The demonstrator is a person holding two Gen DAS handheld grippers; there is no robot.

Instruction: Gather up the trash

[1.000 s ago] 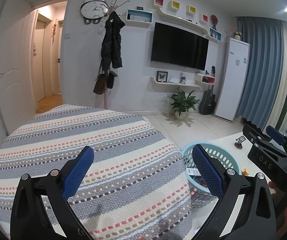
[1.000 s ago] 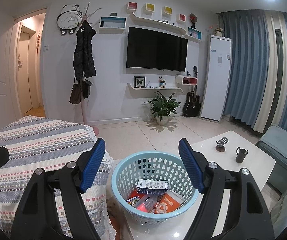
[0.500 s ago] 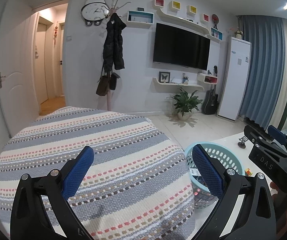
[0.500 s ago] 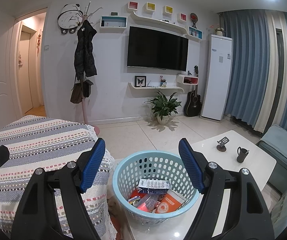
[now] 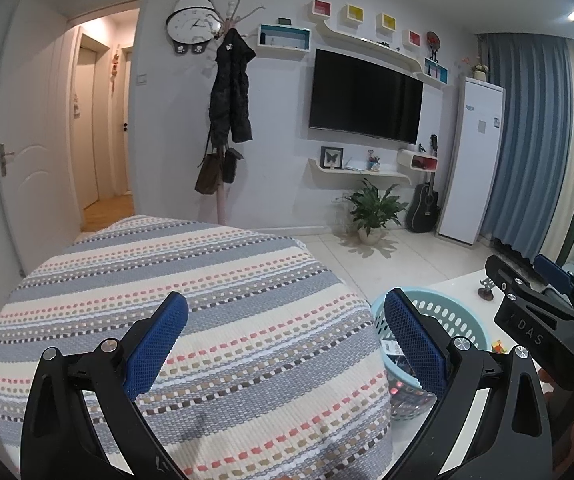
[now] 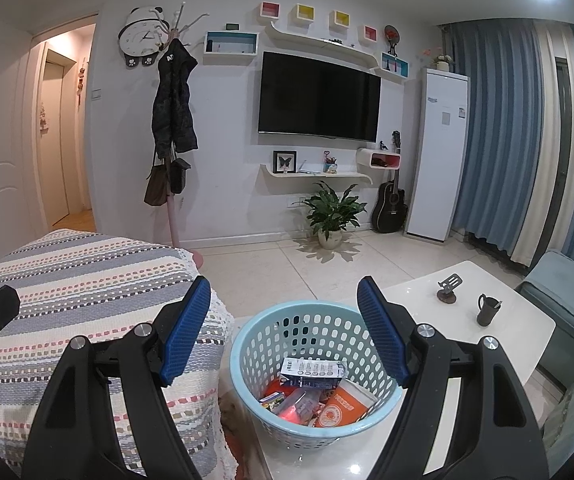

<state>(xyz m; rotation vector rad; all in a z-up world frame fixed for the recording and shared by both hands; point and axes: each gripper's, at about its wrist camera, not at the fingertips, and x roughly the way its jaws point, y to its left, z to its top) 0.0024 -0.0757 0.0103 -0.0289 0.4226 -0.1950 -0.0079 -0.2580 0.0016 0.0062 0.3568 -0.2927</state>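
A light blue perforated basket (image 6: 271,332) stands on the near corner of a white table (image 6: 487,344). It holds trash: a white and blue carton (image 6: 313,370), an orange packet (image 6: 341,408) and red wrappers. My right gripper (image 6: 285,300) is open and empty, just above and behind the basket. My left gripper (image 5: 285,312) is open and empty above a striped woven cover (image 5: 167,280). The basket (image 5: 451,316) shows partly behind its right finger, and the right gripper's body (image 5: 535,312) is at the right edge.
The striped cover (image 6: 67,280) lies over a sofa left of the table. A phone stand (image 6: 449,286) and a dark cup (image 6: 487,310) are on the table's far side. A blue-grey seat (image 6: 563,292) is to the right. Tiled floor, a potted plant (image 6: 333,212), coat rack and TV wall lie beyond.
Both grippers have risen and pulled back slightly, so the basket and cover sit a little lower in view. Both stay open and empty.
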